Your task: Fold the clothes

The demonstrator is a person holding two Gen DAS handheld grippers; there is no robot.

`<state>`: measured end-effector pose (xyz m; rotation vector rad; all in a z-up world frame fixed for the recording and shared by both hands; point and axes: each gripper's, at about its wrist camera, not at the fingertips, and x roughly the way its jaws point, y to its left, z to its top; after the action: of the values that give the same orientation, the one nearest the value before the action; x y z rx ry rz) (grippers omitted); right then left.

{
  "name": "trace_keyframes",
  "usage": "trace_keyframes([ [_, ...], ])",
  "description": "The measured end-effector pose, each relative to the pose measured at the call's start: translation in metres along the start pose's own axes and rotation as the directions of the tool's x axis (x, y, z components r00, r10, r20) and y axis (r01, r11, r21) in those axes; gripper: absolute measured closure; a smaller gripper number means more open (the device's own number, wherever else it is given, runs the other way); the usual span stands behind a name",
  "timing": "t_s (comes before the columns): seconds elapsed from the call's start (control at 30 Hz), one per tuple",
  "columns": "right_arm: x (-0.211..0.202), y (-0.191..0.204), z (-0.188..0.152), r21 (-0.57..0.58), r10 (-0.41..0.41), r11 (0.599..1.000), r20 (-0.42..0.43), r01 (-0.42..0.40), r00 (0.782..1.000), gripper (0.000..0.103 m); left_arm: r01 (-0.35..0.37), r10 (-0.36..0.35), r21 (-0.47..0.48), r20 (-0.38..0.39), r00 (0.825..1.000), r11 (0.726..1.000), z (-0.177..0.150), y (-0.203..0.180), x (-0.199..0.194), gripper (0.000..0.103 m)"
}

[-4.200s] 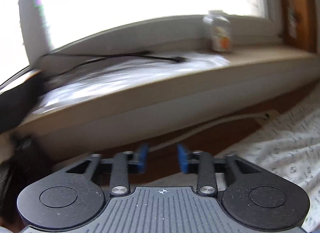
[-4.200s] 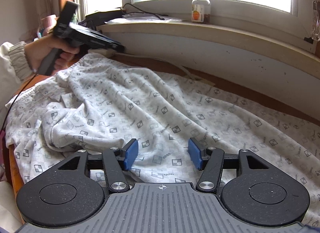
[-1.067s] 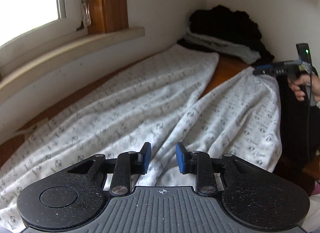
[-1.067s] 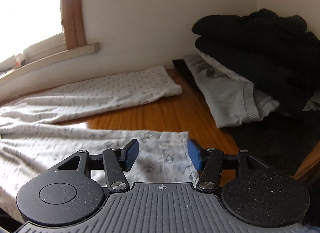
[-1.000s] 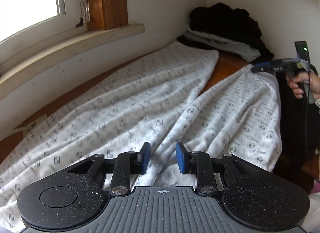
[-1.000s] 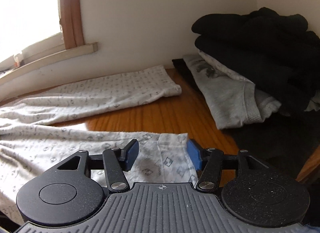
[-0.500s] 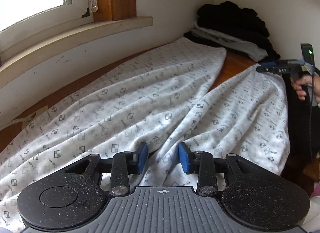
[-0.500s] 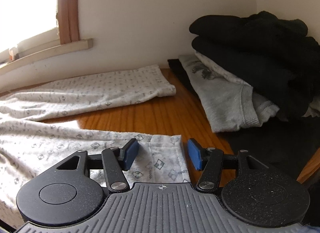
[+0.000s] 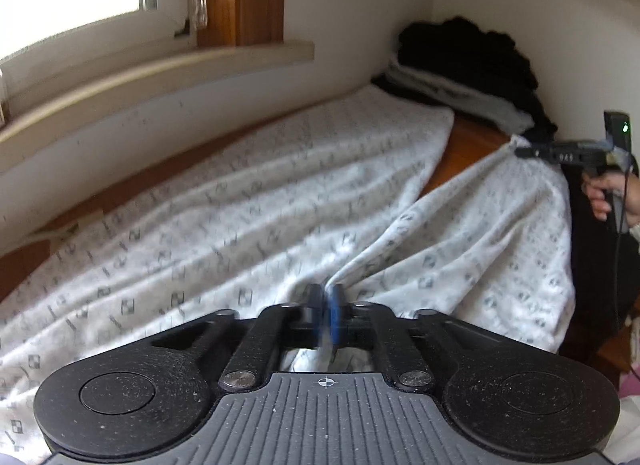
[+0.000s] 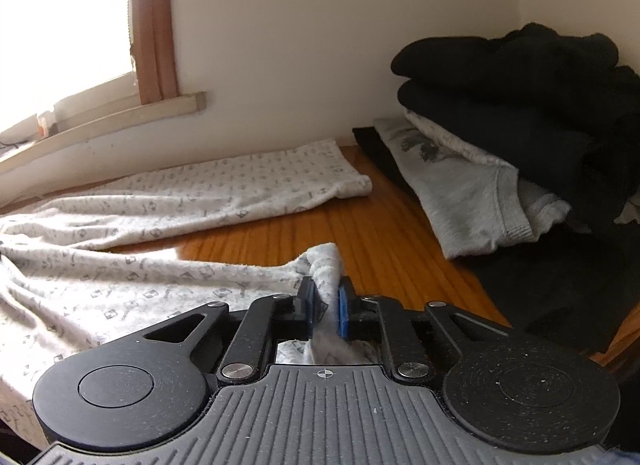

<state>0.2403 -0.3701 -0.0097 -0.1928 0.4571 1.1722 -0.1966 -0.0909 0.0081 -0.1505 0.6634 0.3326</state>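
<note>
Both of my tongs have just gone from standing open over the cloth, half a second back, to being pinched shut on it. The trousers (image 9: pixel 248 201), white with a small grey print, lie spread along the wooden table (image 10: pixel 360 233) under the window sill (image 9: pixel 160 73), their two legs forking toward the far right, where a pile (image 10: pixel 520 137) of dark and grey clothes sits in the corner. The far leg (image 10: pixel 240 189) lies flat by the wall. The near leg (image 9: pixel 500 233) drapes over the table's near edge. My left tongs (image 9: pixel 326 315) now grip a fold near the fork of the legs, pads together with cloth between them. My right tongs (image 10: pixel 325 307) hold the hem of the near leg, bunched up off the wood; in the left view they show at the far right, with my hand (image 9: pixel 612 197) behind them. I judge that with fork and hem both held, the near leg is ready to be lifted and laid over the far one, so a lengthwise fold looks to be under way.
</note>
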Motion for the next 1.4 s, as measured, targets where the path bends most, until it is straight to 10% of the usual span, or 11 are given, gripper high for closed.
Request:
trace_keyframes([
  [0.47,-0.117,-0.001,0.050,0.022,-0.062,0.998,0.246,0.058,0.967,0.092,0.067,-0.083,0.074,0.240,0.967,0.995,0.044,-0.040,-0.093,0.101],
  [0.67,-0.098,-0.005,0.080,0.008,-0.103,0.995,0.230,0.104,0.968,0.092,0.089,-0.108,0.081,0.282,0.953,0.993,0.065,-0.047,-0.092,0.101],
  [0.97,-0.046,-0.010,0.115,-0.020,-0.160,0.986,0.167,0.166,0.973,0.092,0.020,-0.021,0.007,0.140,0.990,1.000,0.073,-0.008,0.004,0.101],
  [1.4,0.026,0.001,0.103,-0.046,-0.207,0.978,-0.010,0.206,0.978,0.090,-0.144,0.149,-0.045,0.143,0.978,0.989,0.061,0.045,-0.052,0.089],
])
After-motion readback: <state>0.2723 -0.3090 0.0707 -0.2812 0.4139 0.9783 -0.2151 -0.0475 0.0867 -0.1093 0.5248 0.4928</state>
